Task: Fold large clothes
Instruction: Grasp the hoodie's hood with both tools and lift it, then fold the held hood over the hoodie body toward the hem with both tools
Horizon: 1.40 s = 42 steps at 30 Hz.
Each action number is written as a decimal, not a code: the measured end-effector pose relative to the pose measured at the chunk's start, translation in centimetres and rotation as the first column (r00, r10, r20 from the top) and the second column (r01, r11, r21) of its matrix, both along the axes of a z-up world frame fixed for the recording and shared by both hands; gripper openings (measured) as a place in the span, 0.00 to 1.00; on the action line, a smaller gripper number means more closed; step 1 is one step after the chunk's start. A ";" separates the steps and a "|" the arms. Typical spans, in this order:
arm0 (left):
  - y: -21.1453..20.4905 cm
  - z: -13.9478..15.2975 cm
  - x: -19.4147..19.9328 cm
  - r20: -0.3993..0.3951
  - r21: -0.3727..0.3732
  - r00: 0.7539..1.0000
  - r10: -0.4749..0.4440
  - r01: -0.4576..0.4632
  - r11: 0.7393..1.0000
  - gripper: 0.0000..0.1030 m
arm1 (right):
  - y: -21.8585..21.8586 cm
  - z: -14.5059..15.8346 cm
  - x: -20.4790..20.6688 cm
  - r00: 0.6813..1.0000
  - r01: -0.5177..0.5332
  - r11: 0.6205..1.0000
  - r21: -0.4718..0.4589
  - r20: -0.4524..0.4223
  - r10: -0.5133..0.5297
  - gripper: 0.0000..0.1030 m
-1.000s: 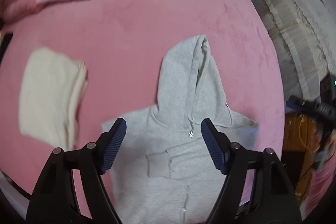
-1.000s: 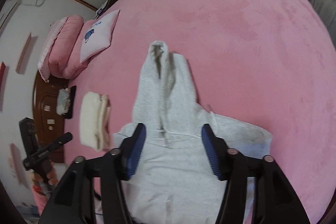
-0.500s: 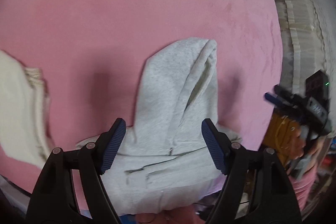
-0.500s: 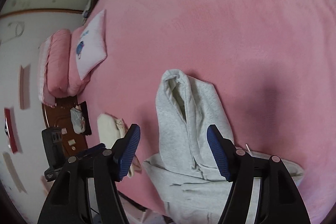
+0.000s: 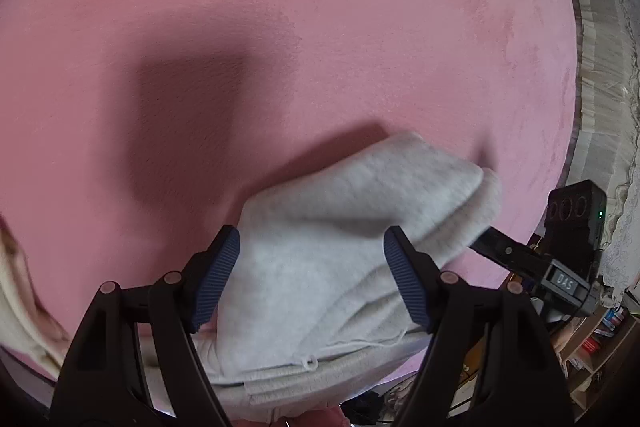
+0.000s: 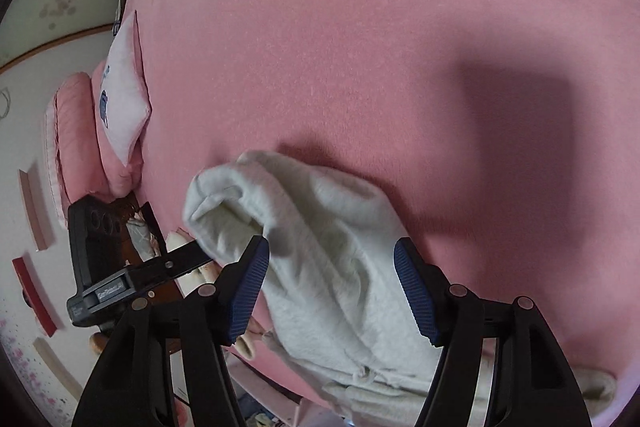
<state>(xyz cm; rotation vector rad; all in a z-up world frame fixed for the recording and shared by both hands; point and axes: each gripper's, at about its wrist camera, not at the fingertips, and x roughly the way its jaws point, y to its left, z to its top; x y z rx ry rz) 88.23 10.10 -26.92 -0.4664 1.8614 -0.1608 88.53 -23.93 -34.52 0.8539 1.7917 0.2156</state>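
A grey hoodie lies flat on the pink bed, and mostly its hood point(image 5: 360, 195) shows, pointing away from me. My left gripper point(image 5: 310, 239) hangs open just over the hood's base, blue pads on either side of the cloth and nothing pinched. My right gripper point(image 6: 331, 247) is open too, straddling the hood point(image 6: 320, 219) from the other side. Each view catches the other tool: the right gripper point(image 5: 520, 259) at the hood's right edge, the left gripper point(image 6: 132, 279) at its left edge. The drawstring point(image 5: 308, 361) lies below the hood. The hoodie's body is hidden beneath the grippers.
The pink bed cover point(image 5: 280, 7) stretches far beyond the hood. A folded cream garment point(image 5: 16, 299) lies at the left edge. A white pillow point(image 6: 120, 99) and a pink bolster point(image 6: 72, 139) sit at the bed's head. Pale ruffled fabric point(image 5: 600, 67) hangs off the right side.
Both grippers have dropped and tipped downward toward the hood, which now looms large between their fingers. The hoodie's body and the cream garment have slid out of view.
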 end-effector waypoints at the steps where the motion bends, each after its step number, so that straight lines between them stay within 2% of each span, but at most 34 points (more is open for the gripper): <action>1: -0.1 -0.8 0.3 -0.005 -0.011 1.000 0.000 -0.001 1.000 0.70 | -0.2 -0.4 0.7 1.000 -0.003 1.000 0.004 0.010 0.003 0.65; 4: -0.4 -2.8 0.8 -0.019 -0.030 1.000 0.009 -0.010 1.000 0.70 | -0.9 -1.0 2.6 0.999 -0.028 0.999 0.023 0.028 0.027 0.65; 6: -0.5 -3.7 1.0 -0.020 -0.028 1.000 0.017 -0.018 0.999 0.70 | -1.1 -1.6 3.2 0.999 -0.040 0.997 0.073 0.011 0.040 0.64; 8: -0.6 -4.2 0.8 0.007 -0.023 1.000 0.023 -0.022 0.999 0.70 | -1.5 -1.8 3.9 0.999 -0.039 0.994 0.103 0.014 0.037 0.59; 9: -0.6 -4.2 0.9 0.020 -0.026 0.999 0.025 -0.024 0.999 0.67 | -1.6 -1.6 3.8 0.999 -0.041 0.994 0.101 0.024 0.038 0.49; 10: -0.7 -4.2 0.9 0.027 -0.041 0.999 0.031 -0.030 0.999 0.61 | -1.8 -1.3 4.1 0.999 -0.042 0.995 0.091 0.035 0.039 0.42; 11: -0.7 -4.1 0.9 0.030 -0.049 0.999 0.035 -0.033 0.998 0.59 | -1.9 -1.1 4.5 0.998 -0.043 0.995 0.089 0.043 0.039 0.41; 12: -0.8 -3.9 0.9 0.042 -0.060 0.998 0.041 -0.039 0.997 0.49 | -2.1 -0.6 5.0 0.998 -0.044 0.995 0.091 0.052 0.040 0.34; 13: -0.8 -3.6 0.8 0.060 -0.088 0.997 0.053 -0.048 0.995 0.29 | -2.2 -0.2 5.2 0.997 -0.050 0.995 0.090 0.066 0.044 0.29; 15: -0.7 -2.7 0.5 0.094 -0.115 0.990 0.102 -0.091 0.989 0.12 | -2.2 1.0 5.1 0.992 -0.074 0.995 0.073 0.106 0.066 0.23; 16: -0.9 -2.0 0.3 0.117 -0.114 0.987 0.108 -0.094 0.989 0.09 | -2.3 2.1 5.3 0.988 -0.086 0.994 0.062 0.137 0.077 0.21; 18: -1.4 0.1 -0.2 0.212 -0.107 0.975 0.059 -0.036 0.994 0.07 | -2.4 4.5 4.6 0.971 -0.114 0.992 0.052 0.215 0.101 0.19; 21: -1.9 3.8 -2.4 0.350 -0.148 0.937 0.007 0.048 0.988 0.06 | -2.1 8.8 2.9 0.919 -0.177 0.984 0.009 0.360 0.162 0.19; 23: -1.4 6.7 -4.0 0.414 -0.191 0.910 0.010 0.076 0.979 0.06 | -2.7 11.8 1.8 0.894 -0.170 0.985 0.021 0.425 0.145 0.19; 25: -0.6 9.8 -5.8 0.458 -0.266 0.889 0.026 0.109 0.958 0.06 | -4.0 15.1 0.0 0.867 -0.134 0.989 0.064 0.491 0.086 0.19; 27: 0.2 12.7 -7.6 0.484 -0.347 0.874 0.041 0.149 0.926 0.06 | -5.3 18.2 -2.2 0.828 -0.104 0.992 0.074 0.559 0.045 0.19; 29: -0.2 15.1 -10.2 0.519 -0.344 0.855 -0.009 0.218 0.913 0.06 | -6.5 20.7 -4.6 0.792 -0.089 0.991 0.096 0.611 0.012 0.19; 31: -0.4 17.6 -12.7 0.534 -0.343 0.844 -0.052 0.273 0.899 0.06 | -7.3 23.0 -7.8 0.766 -0.091 0.989 0.119 0.642 -0.006 0.18; 33: -0.7 19.3 -15.0 0.548 -0.324 0.832 -0.085 0.305 0.896 0.06 | -8.0 25.3 -9.8 0.749 -0.109 0.987 0.122 0.663 0.001 0.18; 36: -1.2 22.0 -18.7 0.577 -0.286 0.805 -0.139 0.359 0.889 0.06 | -7.1 28.9 -13.5 0.708 -0.148 0.988 0.054 0.703 0.068 0.18; 37: -1.2 22.6 -20.2 0.580 -0.294 0.803 -0.141 0.367 0.883 0.06 | -6.8 30.3 -14.8 0.687 -0.168 0.986 0.015 0.719 0.106 0.18; 40: -1.5 22.8 -25.6 0.544 -0.343 0.832 -0.108 0.337 0.877 0.06 | -3.6 32.4 -20.2 0.618 -0.233 0.966 -0.116 0.749 0.239 0.18; 42: -1.1 23.1 -29.8 0.566 -0.316 0.814 -0.127 0.357 0.879 0.06 | -1.7 33.6 -23.9 0.576 -0.274 0.941 -0.198 0.750 0.325 0.18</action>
